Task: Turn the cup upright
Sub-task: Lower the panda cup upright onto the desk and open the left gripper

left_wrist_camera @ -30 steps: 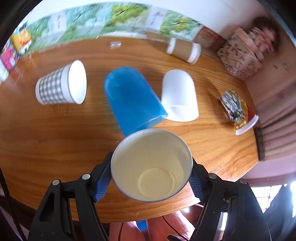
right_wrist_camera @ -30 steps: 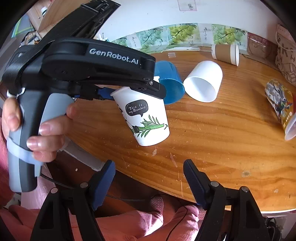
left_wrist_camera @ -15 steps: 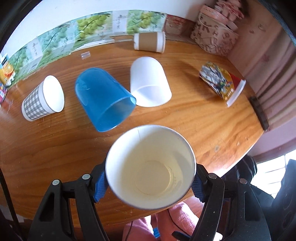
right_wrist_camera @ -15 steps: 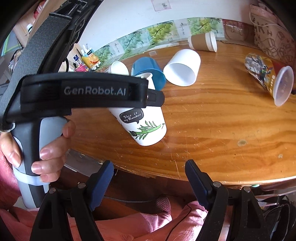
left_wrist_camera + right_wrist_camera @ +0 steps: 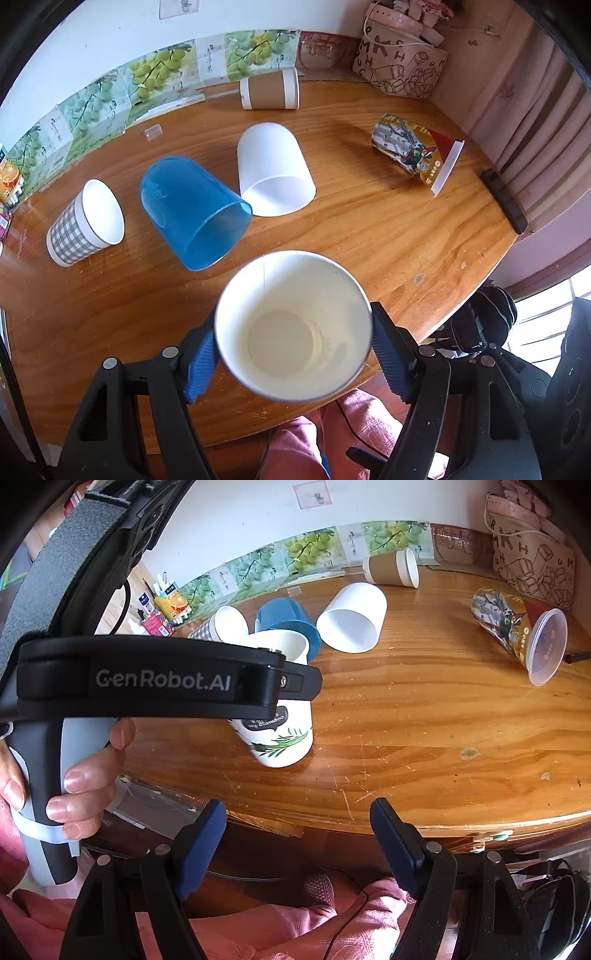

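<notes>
My left gripper is shut on a white paper cup with a bamboo print. Its mouth faces the camera and its inside is empty. In the right wrist view the same cup stands almost upright, slightly tilted, with its base at or just above the wooden table near the front edge; the left gripper's black body hides its upper part. My right gripper is open and empty, below the table's front edge.
Several cups lie on their sides farther back: a checked one, a blue one, a white one, a brown one and a printed one. A patterned bag stands at the back right.
The left gripper has tipped the bamboo cup closer to upright and lowered it toward the table near the front edge. The right gripper stayed open and has barely moved.
</notes>
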Available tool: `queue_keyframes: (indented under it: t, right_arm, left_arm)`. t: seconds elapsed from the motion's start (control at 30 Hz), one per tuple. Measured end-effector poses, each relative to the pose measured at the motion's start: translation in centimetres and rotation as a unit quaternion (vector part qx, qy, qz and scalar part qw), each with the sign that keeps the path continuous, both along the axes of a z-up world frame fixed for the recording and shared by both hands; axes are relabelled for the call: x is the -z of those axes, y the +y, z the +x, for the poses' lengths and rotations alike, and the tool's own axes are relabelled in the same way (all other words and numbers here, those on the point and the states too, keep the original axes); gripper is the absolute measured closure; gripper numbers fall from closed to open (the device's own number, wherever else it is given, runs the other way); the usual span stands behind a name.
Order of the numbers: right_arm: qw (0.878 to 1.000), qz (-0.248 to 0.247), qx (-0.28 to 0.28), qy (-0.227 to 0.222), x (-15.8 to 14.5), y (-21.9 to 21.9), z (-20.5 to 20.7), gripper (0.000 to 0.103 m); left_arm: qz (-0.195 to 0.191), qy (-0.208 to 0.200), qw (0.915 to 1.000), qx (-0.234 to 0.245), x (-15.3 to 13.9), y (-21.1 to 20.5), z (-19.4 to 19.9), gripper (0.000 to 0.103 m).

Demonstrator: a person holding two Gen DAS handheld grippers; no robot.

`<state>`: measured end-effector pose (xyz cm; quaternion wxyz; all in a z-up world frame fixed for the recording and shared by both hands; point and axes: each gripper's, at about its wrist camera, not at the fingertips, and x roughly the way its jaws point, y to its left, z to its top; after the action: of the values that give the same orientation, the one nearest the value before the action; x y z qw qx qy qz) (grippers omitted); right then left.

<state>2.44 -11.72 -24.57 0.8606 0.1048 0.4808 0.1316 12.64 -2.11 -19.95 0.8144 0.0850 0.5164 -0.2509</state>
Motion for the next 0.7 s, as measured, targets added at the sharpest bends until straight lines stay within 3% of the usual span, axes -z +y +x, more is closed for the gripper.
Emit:
queue_keyframes:
  t: [0.1, 0.37, 0.47, 0.57, 0.7]
  right_arm:
    - [1.0, -0.003, 0.01, -0.008, -0.5, 0.3, -0.4, 0.02]
    - [0.999, -0.033, 0.024, -0.035, -2.7, 1.2, -1.7, 0.016]
    - [0.997, -0.054, 0.028, -0.047, -3.9, 1.3, -2.0, 0.013]
    - [0.995, -0.072, 0.04, -0.061, -5.4, 1.4, -2.2, 0.001]
    - [0.991, -0.082, 0.069, -0.086, -8.3, 1.0, -2.6, 0.0]
  left_arm:
    - [-0.007, -0.007, 0.9999, 0.004, -0.7, 0.3, -0.1, 0.019]
    - [-0.014, -0.03, 0.9995, 0.002, -3.1, 1.6, -0.1, 0.019]
    - [-0.024, -0.046, 0.9986, -0.002, -5.2, 2.6, -0.7, 0.019]
    - [-0.026, -0.073, 0.9969, -0.011, -7.5, 3.7, -1.6, 0.016]
    - [-0.05, -0.1, 0.993, -0.038, -10.2, 5.8, -3.0, 0.014]
